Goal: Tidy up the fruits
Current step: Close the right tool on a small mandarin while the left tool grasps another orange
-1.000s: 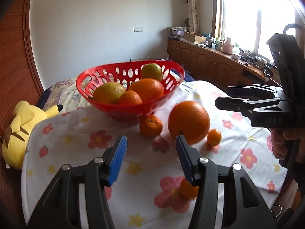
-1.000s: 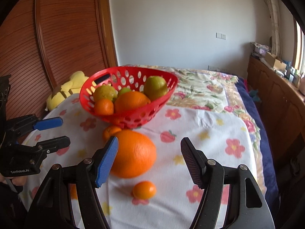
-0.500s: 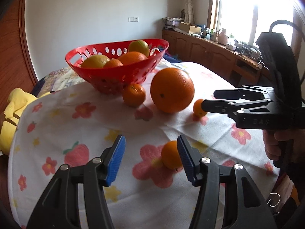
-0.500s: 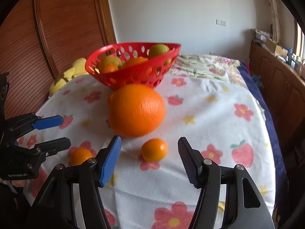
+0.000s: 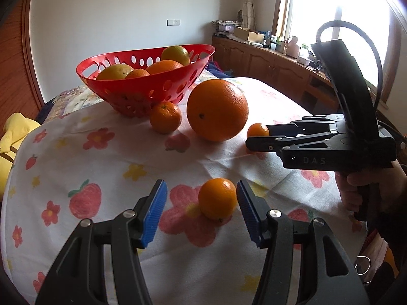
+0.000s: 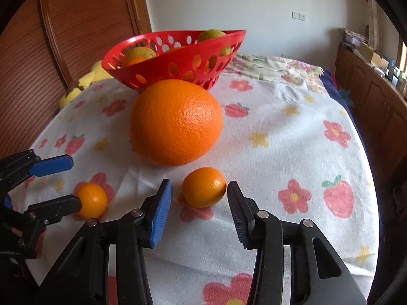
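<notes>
A red basket (image 5: 152,89) with several citrus fruits stands at the back of the flowered cloth; it also shows in the right wrist view (image 6: 178,58). A large orange (image 5: 217,109) (image 6: 176,122) lies in front of it, with a mandarin (image 5: 165,117) to its left. My left gripper (image 5: 201,208) is open, low over the cloth, with a small mandarin (image 5: 217,198) (image 6: 92,200) between its fingertips, near the right pad. My right gripper (image 6: 199,200) (image 5: 257,137) is open around another small mandarin (image 6: 204,187) (image 5: 257,130), not touching it.
The table (image 6: 292,152) is round with a white flowered cloth and drops off near both grippers. A yellow plush toy (image 5: 12,137) lies at the left beyond the edge. Wooden cabinets (image 5: 279,71) run along the right wall, a bed (image 6: 274,66) behind.
Both grippers have come down and forward toward the cloth. Each small mandarin now sits between the fingertips of one gripper. The fruits have not moved.
</notes>
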A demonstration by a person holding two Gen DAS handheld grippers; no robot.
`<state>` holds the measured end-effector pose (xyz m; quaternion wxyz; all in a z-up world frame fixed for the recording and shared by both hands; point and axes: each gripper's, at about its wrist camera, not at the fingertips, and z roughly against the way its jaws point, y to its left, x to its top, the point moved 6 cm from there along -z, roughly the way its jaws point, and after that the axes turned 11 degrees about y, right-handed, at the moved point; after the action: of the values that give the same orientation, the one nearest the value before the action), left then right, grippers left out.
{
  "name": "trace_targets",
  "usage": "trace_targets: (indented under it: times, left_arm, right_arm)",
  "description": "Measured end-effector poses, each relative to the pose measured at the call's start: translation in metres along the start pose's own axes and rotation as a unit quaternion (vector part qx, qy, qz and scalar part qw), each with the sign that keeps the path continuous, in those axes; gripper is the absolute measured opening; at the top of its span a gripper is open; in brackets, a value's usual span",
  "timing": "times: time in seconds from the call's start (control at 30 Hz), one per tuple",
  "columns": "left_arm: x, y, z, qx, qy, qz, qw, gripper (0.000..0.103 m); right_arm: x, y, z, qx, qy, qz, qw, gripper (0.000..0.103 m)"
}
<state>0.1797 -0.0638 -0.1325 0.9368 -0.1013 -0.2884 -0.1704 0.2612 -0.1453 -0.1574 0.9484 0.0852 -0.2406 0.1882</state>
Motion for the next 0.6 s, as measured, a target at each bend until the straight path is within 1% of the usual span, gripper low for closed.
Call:
trace_targets:
  times: [0.2,0.23,0.27,0.43,0.6]
  left_arm:
    - [-0.001,-0.002,-0.006,0.004,0.008,-0.004,0.9999,0.057]
    - [-0.001,-0.002,-0.007,0.005,0.012,-0.004,0.9999,0.057]
    - [-0.001,-0.002,-0.008,0.004,0.014,-0.004,0.9999,0.057]
    - [-0.001,-0.003,-0.011,0.001,0.02,-0.006,0.9998,0.057]
    - [-0.001,-0.003,-0.014,0.005,0.027,-0.008,0.9996,0.057]
  right_arm:
    - [0.003,0.0,-0.004,0.005,0.003,-0.004,1.0,0.044]
    - [0.003,0.0,-0.004,0.006,0.003,-0.004,1.0,0.041]
    - [0.003,0.001,-0.005,0.005,0.004,-0.003,1.0,0.036]
    - [-0.004,0.001,0.002,0.011,0.0,-0.003,1.0,0.036]
    - [-0.02,0.002,0.017,0.013,-0.014,-0.013,1.0,0.036]
